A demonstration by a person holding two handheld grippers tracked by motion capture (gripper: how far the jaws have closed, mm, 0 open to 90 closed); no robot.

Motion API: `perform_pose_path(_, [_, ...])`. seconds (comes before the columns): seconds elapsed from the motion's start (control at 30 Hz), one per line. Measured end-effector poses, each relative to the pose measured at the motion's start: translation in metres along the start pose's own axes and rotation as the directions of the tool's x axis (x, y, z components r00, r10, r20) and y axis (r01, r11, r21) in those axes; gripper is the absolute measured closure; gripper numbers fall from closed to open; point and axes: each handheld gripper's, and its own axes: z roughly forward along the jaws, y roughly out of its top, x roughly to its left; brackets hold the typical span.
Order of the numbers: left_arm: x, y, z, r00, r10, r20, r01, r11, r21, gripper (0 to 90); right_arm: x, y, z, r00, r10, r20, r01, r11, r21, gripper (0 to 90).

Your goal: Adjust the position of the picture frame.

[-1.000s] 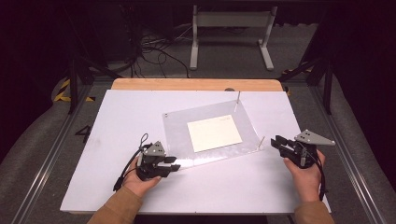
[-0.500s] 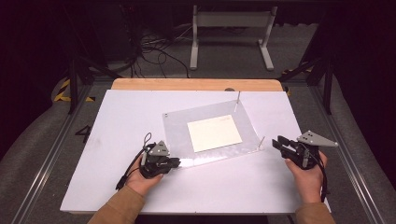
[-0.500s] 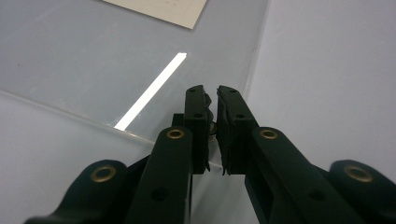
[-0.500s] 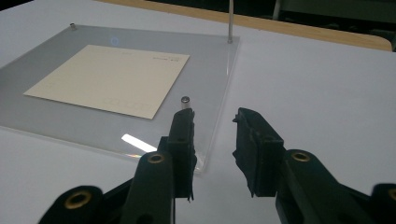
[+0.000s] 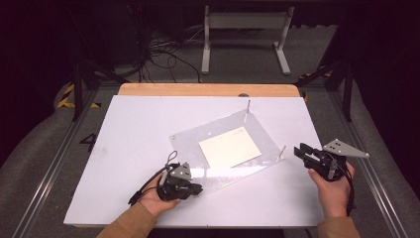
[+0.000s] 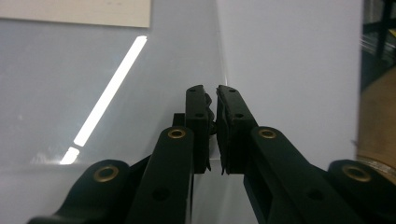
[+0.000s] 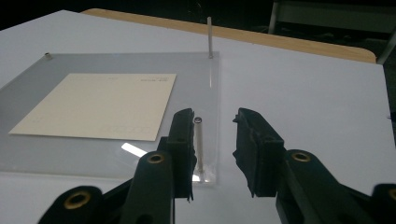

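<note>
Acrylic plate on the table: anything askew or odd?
Yes. The clear acrylic plate lies rotated against the white table edges, the cream card turned with it. Upright pins stand at two corners only. The left gripper is shut on its near corner.

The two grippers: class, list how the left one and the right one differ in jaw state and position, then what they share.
The left gripper has its jaws shut on the near corner of the clear acrylic plate; the right gripper has open jaws and holds nothing. The left one touches the plate; the right one is apart from it, facing a metal pin at another corner. Both are black, hand-held and two-jawed.
</note>
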Motion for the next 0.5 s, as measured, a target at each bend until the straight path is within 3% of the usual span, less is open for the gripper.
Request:
perform_pose_path(0.1, [-0.013,0.008,0.008,0.9974,0.052,0.05,-0.053,0.9983,0.025,83.8,-0.001,0.001,-0.002,1.0,0.005,0.004,-0.005,1.0,-0.002,66.6])
perform_pose_path(0.37, [-0.039,0.024,0.032,0.9839,0.084,0.158,-0.087,0.9961,0.014,83.7,0.0,0.001,-0.001,1.0,0.006,0.0,-0.006,1.0,0.001,66.6])
perform_pose_path(0.5, [-0.045,0.029,0.037,0.9813,0.095,0.168,-0.099,0.995,0.016,83.5,0.001,0.001,0.0,1.0,0.003,-0.001,-0.003,1.0,0.002,66.6])
